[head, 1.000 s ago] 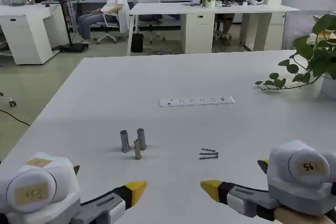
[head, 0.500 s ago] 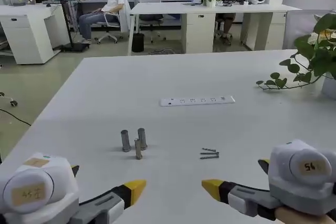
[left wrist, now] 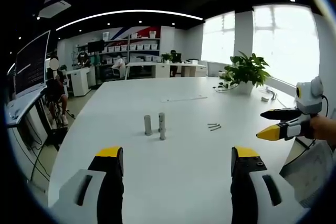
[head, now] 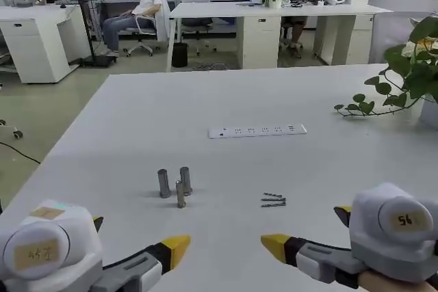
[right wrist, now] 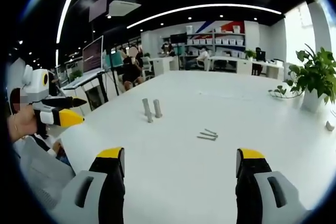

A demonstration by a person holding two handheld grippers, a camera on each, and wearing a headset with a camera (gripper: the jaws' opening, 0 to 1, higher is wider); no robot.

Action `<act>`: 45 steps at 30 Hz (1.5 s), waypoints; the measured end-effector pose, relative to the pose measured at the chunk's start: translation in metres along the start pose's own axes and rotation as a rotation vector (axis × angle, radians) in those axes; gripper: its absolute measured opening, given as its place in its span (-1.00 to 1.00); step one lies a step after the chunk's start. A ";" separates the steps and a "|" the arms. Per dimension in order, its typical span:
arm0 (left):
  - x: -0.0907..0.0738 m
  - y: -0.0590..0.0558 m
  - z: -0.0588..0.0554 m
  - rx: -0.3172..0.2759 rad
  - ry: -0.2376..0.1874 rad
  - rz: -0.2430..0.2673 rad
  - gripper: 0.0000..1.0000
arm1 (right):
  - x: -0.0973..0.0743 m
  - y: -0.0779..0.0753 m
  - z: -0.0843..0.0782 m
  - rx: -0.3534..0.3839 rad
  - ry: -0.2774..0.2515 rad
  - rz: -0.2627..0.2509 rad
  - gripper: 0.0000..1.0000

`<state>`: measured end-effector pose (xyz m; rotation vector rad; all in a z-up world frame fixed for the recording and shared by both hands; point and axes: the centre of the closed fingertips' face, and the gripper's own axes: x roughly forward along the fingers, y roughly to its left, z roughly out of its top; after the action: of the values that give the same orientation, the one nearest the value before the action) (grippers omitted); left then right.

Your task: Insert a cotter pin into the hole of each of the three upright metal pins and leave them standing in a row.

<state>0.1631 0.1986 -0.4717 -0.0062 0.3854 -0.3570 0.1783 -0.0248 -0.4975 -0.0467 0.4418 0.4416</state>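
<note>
A: Your left gripper (left wrist: 178,153) hovers low over the near edge of the tabletop (head: 308,162), jaws spread wide with nothing between them; your right gripper (right wrist: 181,153) hovers opposite it, jaws spread just as wide and also bare.

B: Your three metal pins (head: 174,186) stand upright in a close cluster ahead of you, two behind and one in front, not in a row; the cotter pins (head: 272,200) lie flat in a small bunch to their right, apart from them; a power strip (head: 256,130) lies farther back.
</note>
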 end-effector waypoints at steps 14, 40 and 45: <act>0.002 0.001 -0.002 0.006 0.006 0.001 0.64 | 0.003 -0.001 0.004 -0.007 -0.022 -0.004 0.85; 0.007 -0.001 -0.003 0.022 0.005 -0.013 0.56 | 0.006 -0.008 0.006 -0.007 -0.032 0.002 0.74; 0.008 0.000 -0.003 0.027 0.005 -0.013 0.52 | 0.006 -0.009 0.005 0.002 -0.027 0.004 0.69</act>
<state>0.1691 0.1957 -0.4772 0.0183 0.3858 -0.3746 0.1891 -0.0300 -0.4958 -0.0384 0.4157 0.4451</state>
